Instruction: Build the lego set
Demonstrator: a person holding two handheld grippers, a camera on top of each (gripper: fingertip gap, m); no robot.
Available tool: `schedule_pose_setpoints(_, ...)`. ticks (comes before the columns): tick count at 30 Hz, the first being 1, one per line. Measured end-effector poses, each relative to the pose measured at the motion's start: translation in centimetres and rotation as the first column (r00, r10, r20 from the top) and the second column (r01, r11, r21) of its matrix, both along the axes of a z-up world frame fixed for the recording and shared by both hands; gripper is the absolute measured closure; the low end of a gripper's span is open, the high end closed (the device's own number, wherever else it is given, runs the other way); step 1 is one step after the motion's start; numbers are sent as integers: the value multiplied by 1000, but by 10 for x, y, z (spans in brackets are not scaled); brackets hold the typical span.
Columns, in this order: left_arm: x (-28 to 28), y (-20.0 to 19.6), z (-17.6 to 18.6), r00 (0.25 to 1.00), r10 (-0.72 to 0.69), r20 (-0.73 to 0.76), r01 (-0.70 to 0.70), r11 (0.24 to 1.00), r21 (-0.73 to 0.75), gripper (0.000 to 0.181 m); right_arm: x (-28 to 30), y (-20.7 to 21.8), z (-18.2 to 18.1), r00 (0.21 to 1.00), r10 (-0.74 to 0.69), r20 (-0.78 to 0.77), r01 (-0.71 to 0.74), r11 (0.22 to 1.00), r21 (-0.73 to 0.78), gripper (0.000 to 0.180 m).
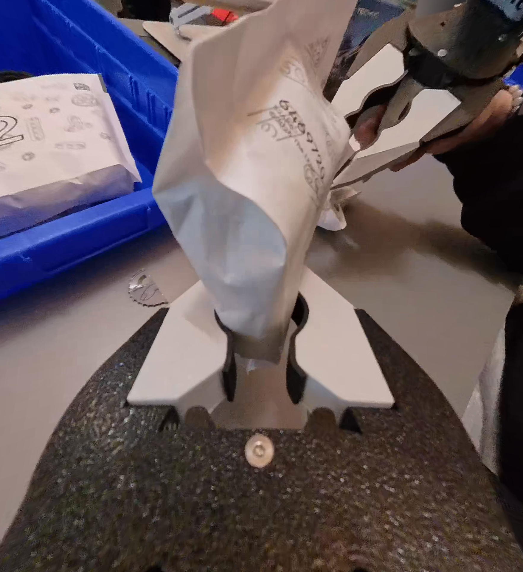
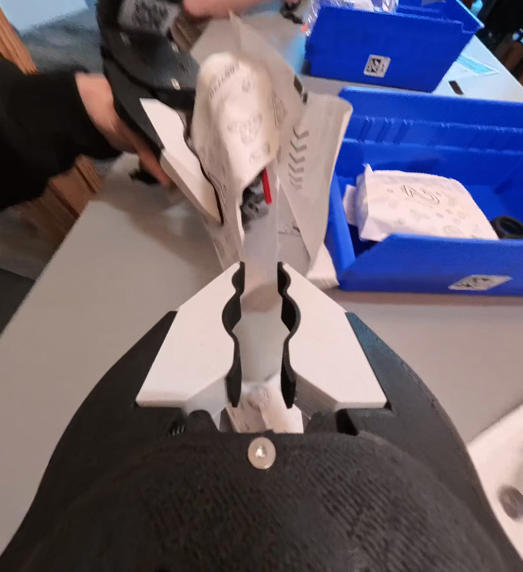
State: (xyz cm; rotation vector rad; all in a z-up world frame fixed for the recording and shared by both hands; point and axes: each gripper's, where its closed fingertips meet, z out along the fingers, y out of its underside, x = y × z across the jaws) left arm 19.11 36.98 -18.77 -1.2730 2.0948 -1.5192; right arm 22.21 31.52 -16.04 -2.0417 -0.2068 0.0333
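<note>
A white paper bag (image 1: 254, 154) of lego parts stands upright between my two grippers. My left gripper (image 1: 255, 294) is shut on its lower end. In the right wrist view the bag (image 2: 238, 123) is torn open, with a red piece (image 2: 267, 188) and dark pieces (image 2: 254, 201) showing inside. My right gripper (image 2: 260, 266) is shut on a strip of the bag's paper that runs back between its jaws. The left gripper (image 2: 263, 229) shows behind it, and one of the right gripper's fingers (image 1: 377, 162) shows at the bag's right edge.
A blue bin (image 1: 68, 247) on the left holds another printed paper bag (image 1: 46, 133). The same bin (image 2: 439, 263) also holds a black tyre (image 2: 511, 227). A second blue bin (image 2: 393, 40) stands behind. A sticker sheet (image 2: 517, 464) lies at the right. A paper scrap (image 1: 334, 213) lies on the grey table.
</note>
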Motion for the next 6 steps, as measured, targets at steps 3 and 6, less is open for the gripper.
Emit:
schedule_pose_setpoints(3,2,12,-7,998,1,-67,5,996,93,151,26,-29,-18,993,-72,91,80,993,-87,155)
schedule_pose_setpoints(6,5,13,-15,994,-17,-109,38,981,191,153,39,-62,-43,991,-80,103,101,971,-218,144)
